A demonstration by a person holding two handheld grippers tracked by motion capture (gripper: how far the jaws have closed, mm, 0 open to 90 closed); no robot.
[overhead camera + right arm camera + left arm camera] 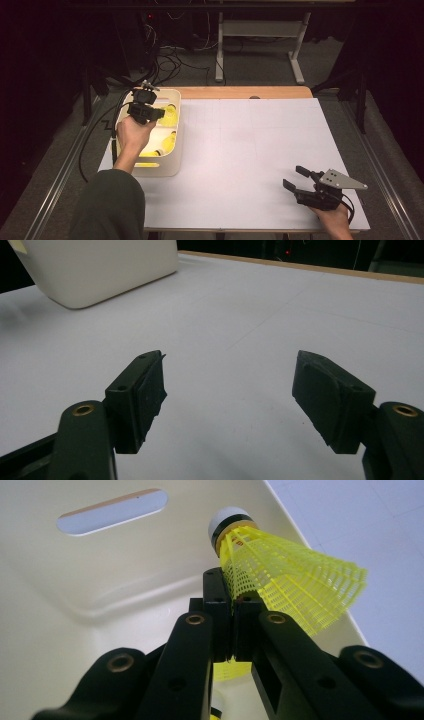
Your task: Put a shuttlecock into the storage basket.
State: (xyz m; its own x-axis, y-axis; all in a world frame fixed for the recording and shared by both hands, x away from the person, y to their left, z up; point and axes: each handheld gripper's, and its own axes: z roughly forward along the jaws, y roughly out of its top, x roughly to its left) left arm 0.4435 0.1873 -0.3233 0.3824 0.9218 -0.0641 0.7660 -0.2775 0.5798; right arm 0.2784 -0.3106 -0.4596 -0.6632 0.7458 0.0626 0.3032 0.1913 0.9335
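Bin: the cream bin (169, 167) sat at the left edge of the white worktop (250, 160), with more yellow shuttlecocks (169, 142) lying inside it.
Left hand-held gripper: the left hand-held gripper (231, 611) hung inside the bin, jaws pressed together on the skirt of a yellow shuttlecock (295, 580) — cork end pointing away, toward the bin's slotted wall.
Step in hand: judged as lifting one shuttlecock out of the bin.
Next move: probably raise it clear of the bin's rim, then carry it right of the bin — without crushing the mesh.
Right hand-held gripper: the right hand-held gripper (300, 180) rested well right of the bin, jaws spread, nothing between them.
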